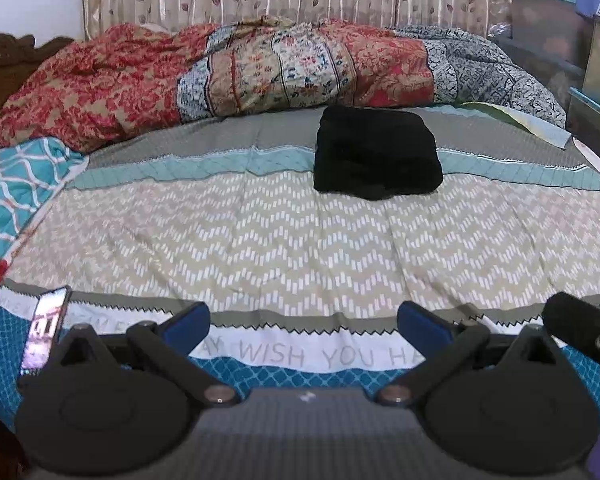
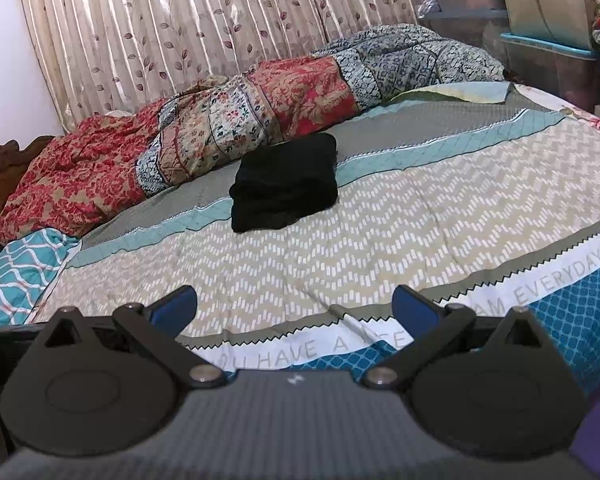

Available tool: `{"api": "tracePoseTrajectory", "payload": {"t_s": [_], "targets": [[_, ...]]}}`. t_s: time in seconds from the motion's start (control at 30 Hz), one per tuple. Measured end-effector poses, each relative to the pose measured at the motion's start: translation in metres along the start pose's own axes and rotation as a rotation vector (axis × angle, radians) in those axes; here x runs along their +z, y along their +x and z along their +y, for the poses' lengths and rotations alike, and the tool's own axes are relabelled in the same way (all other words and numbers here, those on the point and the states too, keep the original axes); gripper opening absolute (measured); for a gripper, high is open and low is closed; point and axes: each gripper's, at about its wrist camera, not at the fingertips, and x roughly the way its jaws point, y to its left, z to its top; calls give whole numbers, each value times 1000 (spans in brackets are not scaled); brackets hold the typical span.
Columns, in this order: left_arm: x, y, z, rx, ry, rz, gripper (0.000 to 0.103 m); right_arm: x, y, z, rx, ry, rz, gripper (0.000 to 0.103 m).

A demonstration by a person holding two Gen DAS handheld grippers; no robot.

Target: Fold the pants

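The black pants lie folded into a compact rectangular bundle on the patterned bedspread, toward the far side of the bed. They also show in the right wrist view. My left gripper is open and empty, held low near the bed's front edge, well short of the pants. My right gripper is open and empty, also near the front edge and far from the pants. Part of the right gripper's body shows at the right of the left wrist view.
A crumpled red and blue floral quilt lies along the far side of the bed. A teal pillow is at the left. A phone lies at the front left. Storage boxes stand at the right, curtains behind.
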Motion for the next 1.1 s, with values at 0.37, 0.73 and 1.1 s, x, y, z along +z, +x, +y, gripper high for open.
{"api": "tracePoseTrajectory", "payload": {"t_s": [0.37, 0.73, 1.1], "targets": [[1, 12, 4, 30, -14, 35, 103, 4, 10, -5, 7, 13, 27, 103], [0, 15, 4, 61, 27, 64, 103, 6, 15, -6, 17, 35, 45, 103], [-7, 20, 5, 37, 52, 109, 103, 4, 19, -12, 16, 60, 67, 103]]}}
